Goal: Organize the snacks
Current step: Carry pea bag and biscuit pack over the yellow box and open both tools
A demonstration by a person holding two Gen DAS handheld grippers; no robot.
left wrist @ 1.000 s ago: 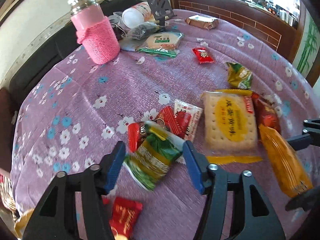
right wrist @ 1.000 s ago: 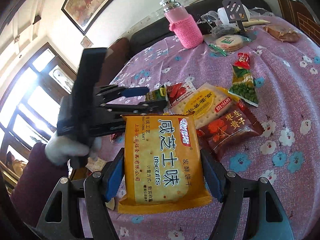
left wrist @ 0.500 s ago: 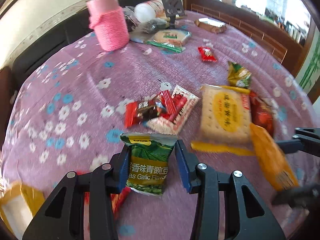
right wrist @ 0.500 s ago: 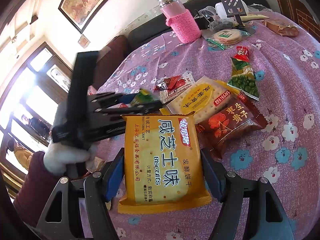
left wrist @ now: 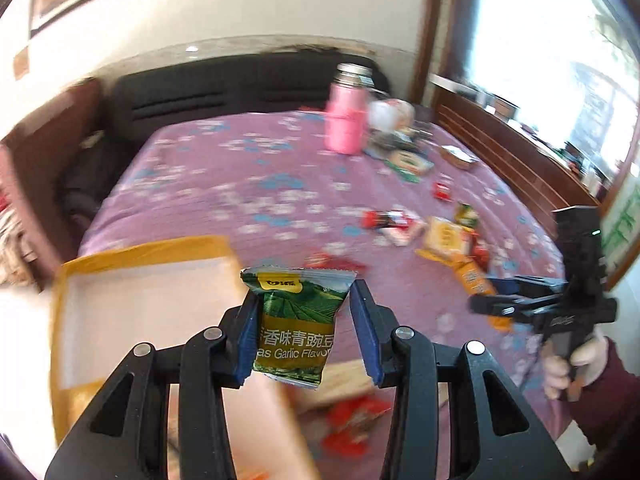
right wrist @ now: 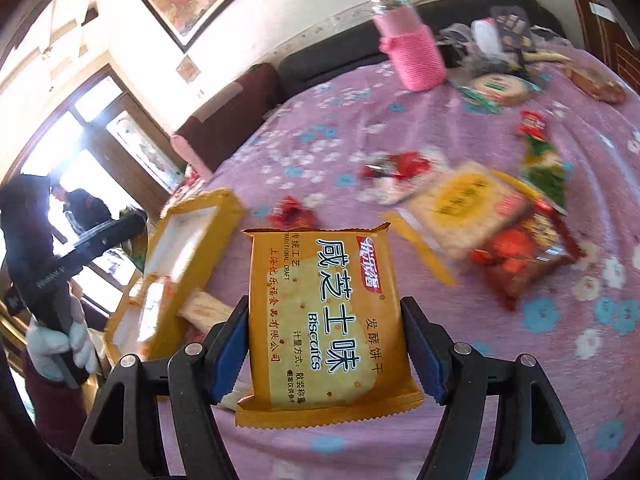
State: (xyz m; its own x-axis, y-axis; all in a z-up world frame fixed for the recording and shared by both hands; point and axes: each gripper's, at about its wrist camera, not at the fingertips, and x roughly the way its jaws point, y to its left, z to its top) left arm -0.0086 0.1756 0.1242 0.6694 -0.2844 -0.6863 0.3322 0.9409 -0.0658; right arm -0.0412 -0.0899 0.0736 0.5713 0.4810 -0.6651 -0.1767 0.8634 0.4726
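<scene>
My left gripper (left wrist: 306, 332) is shut on a green garlic pea packet (left wrist: 298, 326) and holds it above the near edge of an open yellow box with a white inside (left wrist: 148, 312). My right gripper (right wrist: 326, 340) is shut on an orange biscuit packet (right wrist: 326, 320) and holds it over the purple flowered cloth (right wrist: 520, 380). The box also shows in the right wrist view (right wrist: 188, 248) at the left, with a pale snack bar (right wrist: 202, 308) beside it. The right gripper shows in the left wrist view at the right (left wrist: 496, 300).
More snacks lie in a cluster on the cloth: a yellow cracker pack (right wrist: 464, 204), a dark red packet (right wrist: 520, 256), a green packet (right wrist: 546, 168) and small red packets (right wrist: 292, 212). A pink-sleeved bottle (right wrist: 412, 52) and clutter stand at the far side. A dark sofa (left wrist: 224, 92) lies beyond.
My left gripper has lifted the green packet off the cloth and swung left, over the yellow box. My right gripper has kept its hold on the biscuit packet and shifted towards the box.
</scene>
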